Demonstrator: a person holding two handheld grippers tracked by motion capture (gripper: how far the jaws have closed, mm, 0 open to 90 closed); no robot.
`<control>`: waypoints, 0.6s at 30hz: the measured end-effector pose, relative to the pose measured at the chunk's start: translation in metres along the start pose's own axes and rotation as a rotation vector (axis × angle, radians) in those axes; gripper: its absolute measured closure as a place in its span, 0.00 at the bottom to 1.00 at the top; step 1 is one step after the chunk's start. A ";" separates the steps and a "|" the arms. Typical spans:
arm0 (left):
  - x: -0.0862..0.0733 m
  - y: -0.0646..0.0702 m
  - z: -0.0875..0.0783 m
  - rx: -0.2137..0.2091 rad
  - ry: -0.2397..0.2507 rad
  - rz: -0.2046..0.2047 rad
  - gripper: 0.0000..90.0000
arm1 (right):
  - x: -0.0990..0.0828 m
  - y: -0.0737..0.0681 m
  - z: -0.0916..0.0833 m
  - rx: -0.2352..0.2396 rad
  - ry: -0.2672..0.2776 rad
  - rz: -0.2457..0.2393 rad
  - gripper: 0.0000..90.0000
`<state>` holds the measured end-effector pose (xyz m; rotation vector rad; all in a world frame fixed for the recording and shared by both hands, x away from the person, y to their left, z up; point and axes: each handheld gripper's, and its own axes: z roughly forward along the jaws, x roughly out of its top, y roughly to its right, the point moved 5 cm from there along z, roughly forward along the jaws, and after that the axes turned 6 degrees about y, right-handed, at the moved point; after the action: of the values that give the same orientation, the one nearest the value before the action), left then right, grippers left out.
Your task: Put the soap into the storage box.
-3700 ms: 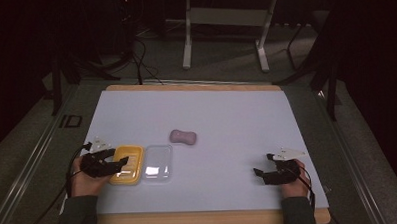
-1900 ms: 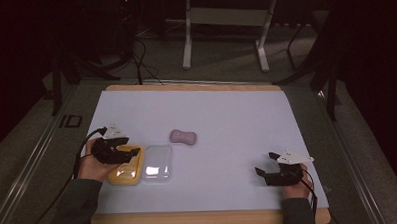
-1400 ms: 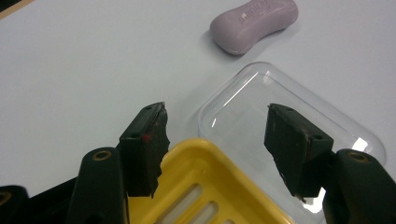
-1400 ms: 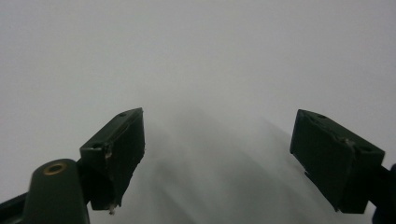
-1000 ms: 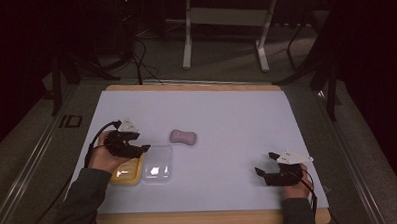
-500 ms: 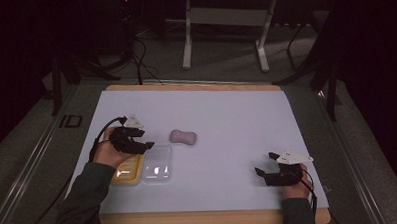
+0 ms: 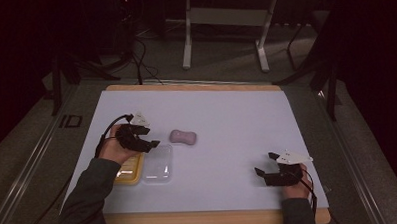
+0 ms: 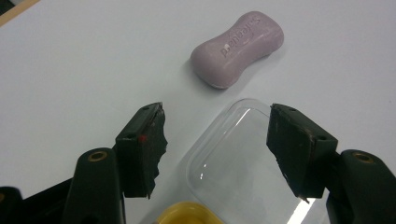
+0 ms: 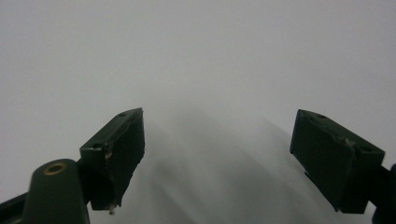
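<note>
A mauve bar of soap (image 7: 183, 137) (image 8: 238, 48) lies on the white mat, left of centre. A clear plastic lid (image 7: 157, 166) (image 8: 238, 158) rests nearer the front, with a yellow soap dish (image 7: 128, 170) (image 8: 187, 213) touching its left side. My left gripper (image 7: 150, 137) (image 8: 215, 108) hovers over the lid's far end and points at the soap, a short gap away. Its jaws are open, have just been opening, and hold nothing. My right gripper (image 7: 266, 163) (image 9: 219, 114) sits open near the front right, over bare mat.
The white mat (image 7: 226, 116) covers a wooden board whose edge (image 7: 215, 219) runs along the front. Metal stand legs (image 7: 186, 47) and cables lie on the dark floor behind the table.
My left hand has moved away from the yellow dish, forward and to the right, toward the soap. The right hand has stayed where it was.
</note>
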<state>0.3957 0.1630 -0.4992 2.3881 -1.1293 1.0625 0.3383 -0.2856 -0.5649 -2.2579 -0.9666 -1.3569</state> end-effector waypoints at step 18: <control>0.015 0.000 0.014 -0.042 0.013 0.006 0.36 | 0.000 0.000 0.000 0.000 -0.003 -0.002 0.20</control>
<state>0.4085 0.1475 -0.4980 2.3437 -1.1440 1.0436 0.3382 -0.2852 -0.5651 -2.2606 -0.9695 -1.3547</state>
